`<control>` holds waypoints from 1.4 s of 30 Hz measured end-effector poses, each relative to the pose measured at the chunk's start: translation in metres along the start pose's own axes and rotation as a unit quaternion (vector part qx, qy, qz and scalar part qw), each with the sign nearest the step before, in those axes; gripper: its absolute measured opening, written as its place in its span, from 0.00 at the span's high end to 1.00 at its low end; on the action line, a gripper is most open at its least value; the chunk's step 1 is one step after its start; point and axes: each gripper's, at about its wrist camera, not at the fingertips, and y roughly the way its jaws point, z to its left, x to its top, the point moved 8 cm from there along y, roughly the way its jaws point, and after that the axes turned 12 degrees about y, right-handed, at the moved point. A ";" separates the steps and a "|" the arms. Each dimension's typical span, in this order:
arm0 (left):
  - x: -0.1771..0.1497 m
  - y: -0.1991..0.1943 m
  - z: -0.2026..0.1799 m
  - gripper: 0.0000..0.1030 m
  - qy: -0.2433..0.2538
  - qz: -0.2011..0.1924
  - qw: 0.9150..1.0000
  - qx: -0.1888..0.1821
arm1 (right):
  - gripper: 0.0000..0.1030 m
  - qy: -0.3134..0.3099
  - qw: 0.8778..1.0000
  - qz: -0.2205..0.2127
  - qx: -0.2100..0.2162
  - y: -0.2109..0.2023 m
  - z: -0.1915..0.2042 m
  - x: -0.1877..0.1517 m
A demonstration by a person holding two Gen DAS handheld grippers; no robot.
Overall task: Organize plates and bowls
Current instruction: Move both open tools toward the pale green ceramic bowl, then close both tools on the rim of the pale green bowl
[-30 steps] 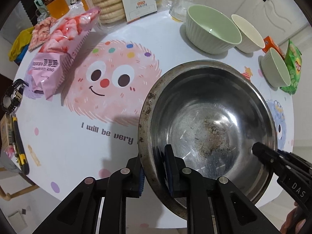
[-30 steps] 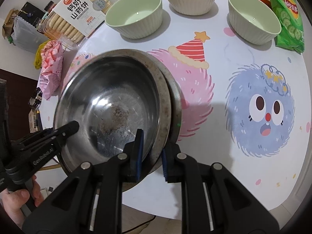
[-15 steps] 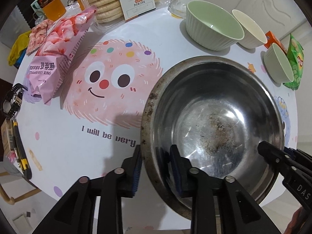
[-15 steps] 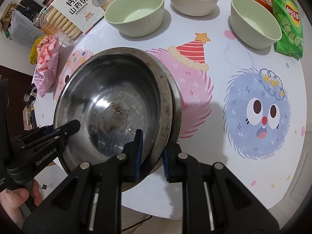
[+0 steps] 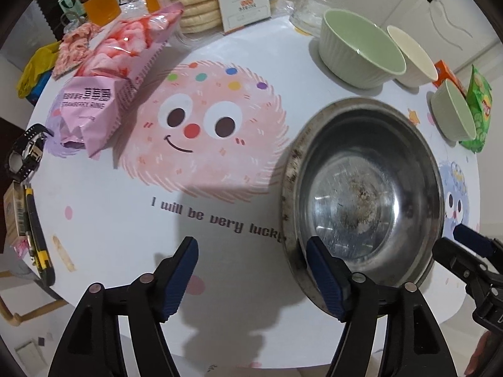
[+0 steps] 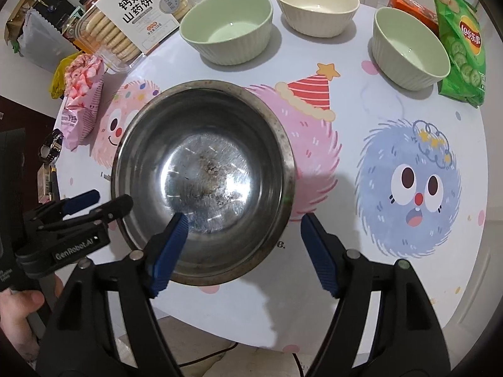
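While steel bowl (image 6: 202, 185) rests on table (image 6: 361, 235) near front edge, both grippers are best lifted straight up, rim left untouched. Left gripper (image 5: 251, 278) and right gripper (image 6: 243, 251) just opened wide, nothing pinched, rim between jaws. Bowl large, scratched, residue at centre.

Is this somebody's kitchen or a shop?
Probably a home dining table: a cartoon-monster tablecloth, empty ribbed bowls beside a steel bowl, and opened-looking snacks like the chips bag and biscuits.
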 end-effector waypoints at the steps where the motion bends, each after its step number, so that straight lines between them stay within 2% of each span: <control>1: 0.000 -0.002 0.003 0.26 -0.004 -0.003 1.000 -0.002 | 0.23 0.002 1.000 -0.001 0.000 -0.001 -0.002 0.000; 5: 0.010 -0.014 0.011 0.20 -0.011 -0.019 1.000 -0.006 | 0.16 0.020 1.000 -0.003 0.009 -0.003 -0.007 0.001; 6: 0.012 -0.016 0.013 0.13 -0.011 -0.023 1.000 -0.007 | 0.13 0.027 1.000 -0.004 0.014 -0.004 -0.008 0.002; 7: 0.016 -0.018 0.014 0.07 -0.011 -0.026 1.000 -0.007 | 0.04 0.036 0.999 -0.006 0.018 -0.005 -0.010 0.004; 8: 0.020 -0.020 0.015 0.02 -0.011 -0.028 1.000 -0.006 | 0.00 0.043 0.999 -0.010 0.023 -0.007 -0.011 0.007; 9: 0.022 -0.021 0.015 0.00 -0.011 -0.031 0.999 -0.007 | 0.00 0.050 0.998 -0.015 0.030 -0.009 -0.011 0.010; 14: 0.045 -0.023 0.015 0.00 -0.011 -0.038 0.999 -0.017 | 0.00 0.083 0.995 -0.030 0.056 -0.018 -0.011 0.032; 21: 0.085 -0.017 -0.011 0.00 0.003 -0.031 0.998 -0.052 | 0.00 0.127 0.987 -0.035 0.093 -0.018 -0.005 0.080; 25: 0.115 -0.010 -0.016 0.00 0.016 -0.023 0.999 -0.036 | 0.00 0.146 0.984 -0.030 0.100 -0.013 -0.002 0.108; 28: 0.137 -0.003 -0.019 0.00 0.022 -0.019 0.999 -0.035 | 0.00 0.149 0.984 -0.027 0.092 -0.006 -0.001 0.128; 31: 0.158 0.007 -0.022 0.00 0.019 -0.006 0.999 -0.045 | 0.00 0.141 0.988 -0.023 0.060 0.006 -0.002 0.145; 34: 0.173 0.016 -0.024 0.00 0.027 -0.001 0.999 -0.037 | 0.00 0.144 0.988 -0.012 0.046 0.020 -0.003 0.156; 39: 0.196 0.030 -0.032 0.02 0.042 0.003 0.999 -0.031 | 0.00 0.159 0.986 -0.008 0.044 0.039 -0.004 0.174; 41: 0.202 0.036 -0.035 0.06 0.042 0.006 0.999 -0.033 | 0.01 0.168 0.984 -0.006 0.052 0.043 -0.005 0.180; 42: 0.204 0.038 -0.035 0.12 0.042 0.007 0.999 -0.031 | 0.02 0.171 0.984 -0.005 0.054 0.045 -0.005 0.182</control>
